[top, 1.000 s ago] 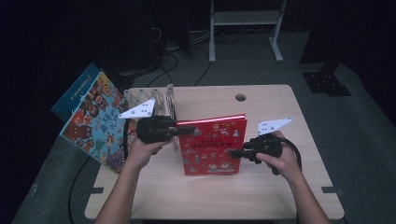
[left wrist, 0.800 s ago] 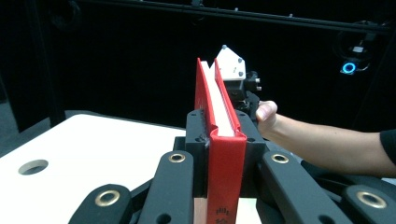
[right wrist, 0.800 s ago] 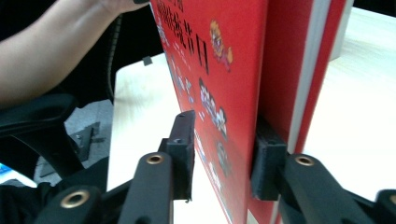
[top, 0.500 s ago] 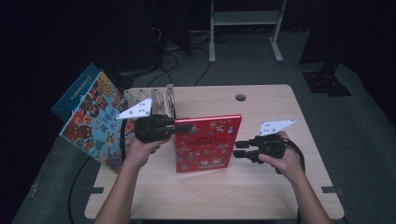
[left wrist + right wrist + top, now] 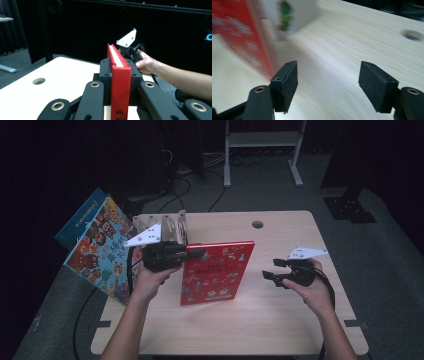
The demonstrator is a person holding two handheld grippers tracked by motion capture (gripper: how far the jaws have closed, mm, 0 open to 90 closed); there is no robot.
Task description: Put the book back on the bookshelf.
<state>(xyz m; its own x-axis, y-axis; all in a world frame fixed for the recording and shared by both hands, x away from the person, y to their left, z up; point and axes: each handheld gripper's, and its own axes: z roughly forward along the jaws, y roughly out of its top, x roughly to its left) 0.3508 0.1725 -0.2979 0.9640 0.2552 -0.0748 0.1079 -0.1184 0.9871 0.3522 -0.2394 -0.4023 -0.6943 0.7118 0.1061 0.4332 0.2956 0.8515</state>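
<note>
The table (image 5: pixel 280 320) looks as it did a second ago, and the big picture book (image 5: pixel 97 250) still leans off its left edge beside the clear rack (image 5: pixel 172 226). The red book (image 5: pixel 217 272) stands upright on its lower edge mid-table, turned a little since then. The left gripper (image 5: pixel 192 254) stays clamped on the book's spine end. The right gripper (image 5: pixel 270 270) has let go and drawn away to the right — its jaws have just been opening, with nothing between them.
</note>
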